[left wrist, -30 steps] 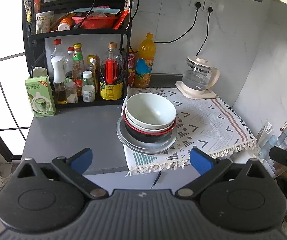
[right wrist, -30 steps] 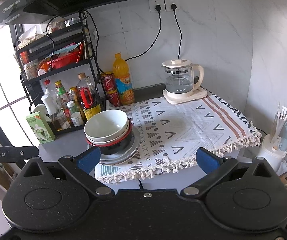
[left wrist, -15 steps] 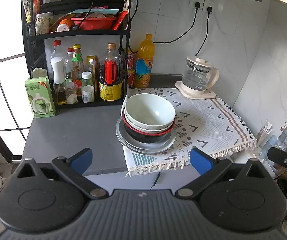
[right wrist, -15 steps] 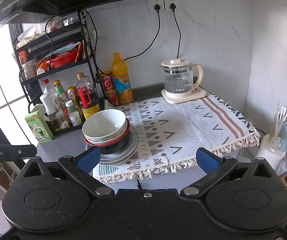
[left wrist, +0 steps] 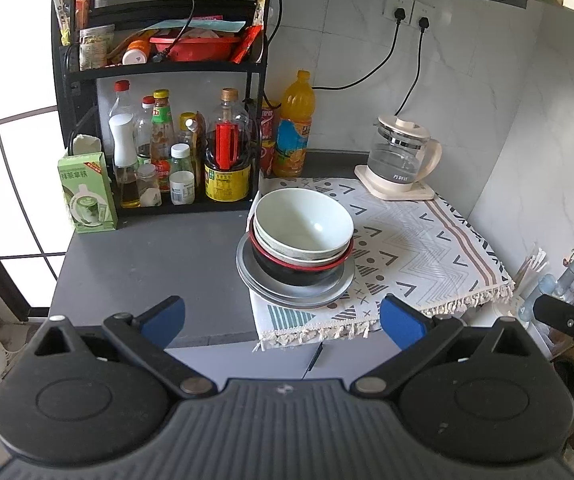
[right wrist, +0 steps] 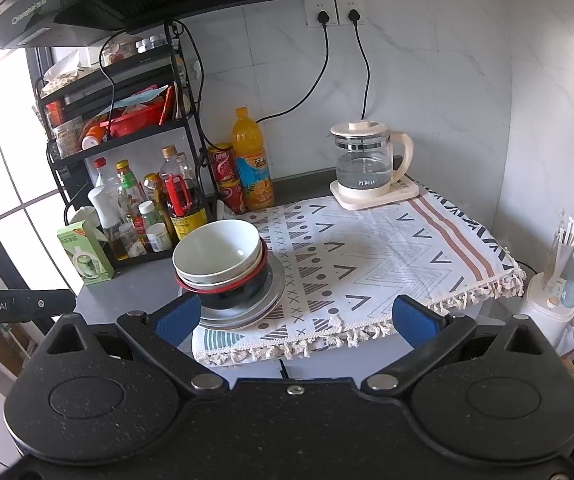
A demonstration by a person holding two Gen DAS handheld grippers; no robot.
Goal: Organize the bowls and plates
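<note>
A stack of dishes stands at the left edge of the patterned cloth (left wrist: 419, 248) (right wrist: 367, 256). On top is a pale green bowl (left wrist: 305, 222) (right wrist: 217, 252), nested in a second pale bowl and a black bowl with a red rim (left wrist: 299, 270) (right wrist: 235, 294). Under them lie grey plates (left wrist: 299, 294) (right wrist: 247, 314). My left gripper (left wrist: 283, 320) hangs open in front of the stack, short of the counter edge. My right gripper (right wrist: 295, 316) is open too, holding nothing, with the stack behind its left finger.
A black rack (left wrist: 159, 68) (right wrist: 127, 120) with bottles stands at the back left, a green carton (left wrist: 87, 192) (right wrist: 85, 256) beside it. An orange juice bottle (left wrist: 295, 124) (right wrist: 253, 160) and a glass kettle (left wrist: 401, 160) (right wrist: 367, 160) stand along the wall. Grey counter (left wrist: 151, 264) lies left of the stack.
Both grippers stay open. The views have barely shifted; the dish stack has not moved.
</note>
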